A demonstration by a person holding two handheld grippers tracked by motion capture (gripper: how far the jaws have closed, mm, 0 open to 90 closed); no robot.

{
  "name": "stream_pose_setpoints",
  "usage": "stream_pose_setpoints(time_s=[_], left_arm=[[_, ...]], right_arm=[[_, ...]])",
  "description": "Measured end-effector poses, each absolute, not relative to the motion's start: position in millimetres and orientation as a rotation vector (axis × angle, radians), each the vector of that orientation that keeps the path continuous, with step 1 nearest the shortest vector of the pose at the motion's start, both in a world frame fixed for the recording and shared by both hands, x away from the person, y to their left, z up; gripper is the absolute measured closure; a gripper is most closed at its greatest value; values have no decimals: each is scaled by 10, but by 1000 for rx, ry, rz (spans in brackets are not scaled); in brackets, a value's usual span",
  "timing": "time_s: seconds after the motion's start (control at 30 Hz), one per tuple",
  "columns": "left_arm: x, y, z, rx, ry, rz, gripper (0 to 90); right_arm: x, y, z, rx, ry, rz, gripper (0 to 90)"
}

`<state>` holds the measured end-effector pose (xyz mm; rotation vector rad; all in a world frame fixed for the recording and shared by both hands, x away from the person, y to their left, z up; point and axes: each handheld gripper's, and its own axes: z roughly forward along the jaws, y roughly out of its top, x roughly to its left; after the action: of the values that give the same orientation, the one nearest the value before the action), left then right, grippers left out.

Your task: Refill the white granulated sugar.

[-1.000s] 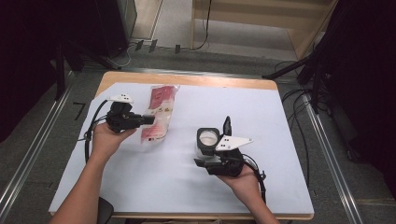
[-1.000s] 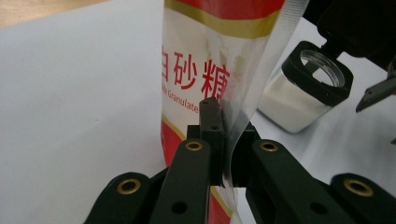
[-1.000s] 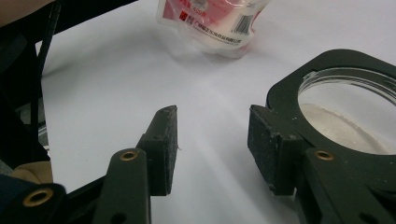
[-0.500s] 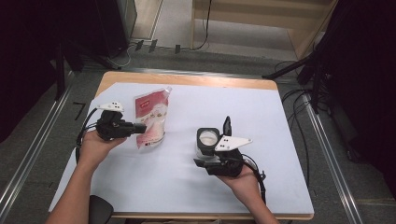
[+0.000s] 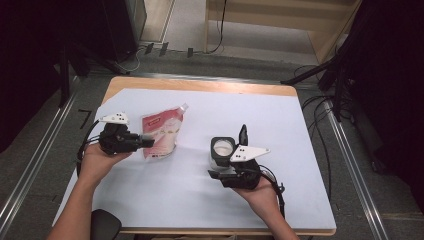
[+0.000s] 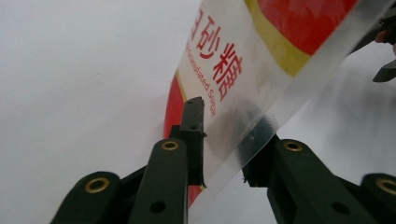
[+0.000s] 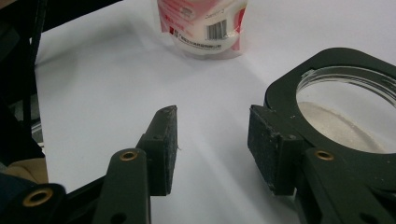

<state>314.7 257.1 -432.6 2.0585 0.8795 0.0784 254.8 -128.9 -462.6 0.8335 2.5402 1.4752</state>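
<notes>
Left hand-held gripper (image 5: 148,141) sits at the left of the white table (image 5: 300,150), its jaws having just been opening around the clear sealed edge of the red-and-white sugar pouch (image 5: 162,134), which lies flat just right of it; the pads no longer press the film. Right hand-held gripper (image 5: 239,145), well apart toward the near middle, has its jaws parted and empty, beside a black-rimmed jar (image 5: 221,148) of white grains.

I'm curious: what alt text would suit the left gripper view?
A red-and-white sugar pouch lies on a white table, its clear edge between the left gripper's two black fingers, which have just been opening.
</notes>
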Motion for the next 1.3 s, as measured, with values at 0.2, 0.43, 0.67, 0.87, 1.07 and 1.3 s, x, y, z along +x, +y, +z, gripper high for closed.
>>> stream_pose_setpoints(time_s=[0.2, 0.43, 0.67, 0.87, 1.07, 1.3], left_arm=[[3152, 2602, -4322, 2047, 882, 88, 719], [3152, 2641, -4320, 2020, 904, 71, 644], [3122, 2656, -4305, 2014, 908, 109, 549], [3075, 2694, -4281, 2010, 922, 131, 477], [3018, 2744, -4259, 2022, 926, 138, 446], [2966, 2814, -4227, 2040, 929, 144, 444]], right_arm=[[2556, -1294, -4627, 829, 2544, 1468, 534], [2558, -1308, -4619, 840, 2538, 1464, 534], [2568, -1327, -4609, 848, 2538, 1455, 535], [2570, -1315, -4602, 834, 2553, 1428, 535], [2587, -1355, -4577, 855, 2578, 1446, 541], [2585, -1463, -4548, 866, 2594, 1450, 548]])
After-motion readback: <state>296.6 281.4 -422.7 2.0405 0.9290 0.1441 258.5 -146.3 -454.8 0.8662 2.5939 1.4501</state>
